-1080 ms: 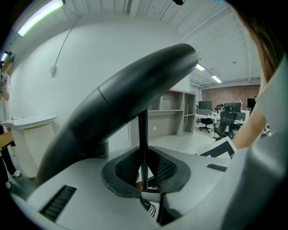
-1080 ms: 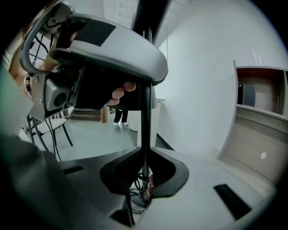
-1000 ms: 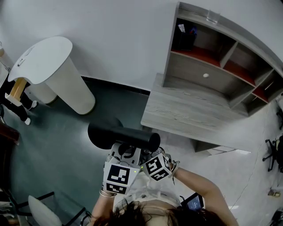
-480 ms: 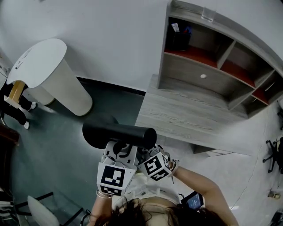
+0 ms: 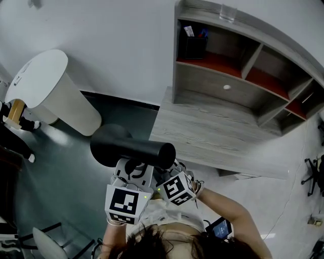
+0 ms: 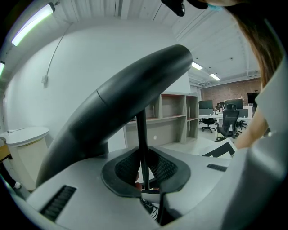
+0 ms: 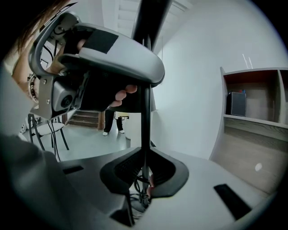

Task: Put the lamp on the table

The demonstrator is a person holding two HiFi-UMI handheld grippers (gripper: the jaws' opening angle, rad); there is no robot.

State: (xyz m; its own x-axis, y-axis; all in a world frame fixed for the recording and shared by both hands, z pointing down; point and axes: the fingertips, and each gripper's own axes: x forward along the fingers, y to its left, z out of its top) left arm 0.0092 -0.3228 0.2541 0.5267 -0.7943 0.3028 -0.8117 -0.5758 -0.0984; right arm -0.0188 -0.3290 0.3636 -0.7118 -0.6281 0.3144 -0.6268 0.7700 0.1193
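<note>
The lamp has a black tube-shaped shade on a thin black stem, and it is held in the air above the green floor, left of the grey wooden desk. In the head view my left gripper and right gripper sit side by side under the shade. In the left gripper view the stem runs up between the dark pads of my left gripper, which is shut on it, and the shade looms overhead. In the right gripper view my right gripper is shut on the same stem.
A shelf unit stands on the back of the desk, with a black pen holder inside and a glass on top. A white rounded stand is at the left by the wall. A chair is at the lower left.
Both grippers have risen with the lamp and carried it forward. The desk and shelves have slid left in the head view and now lie closer to the shade.
</note>
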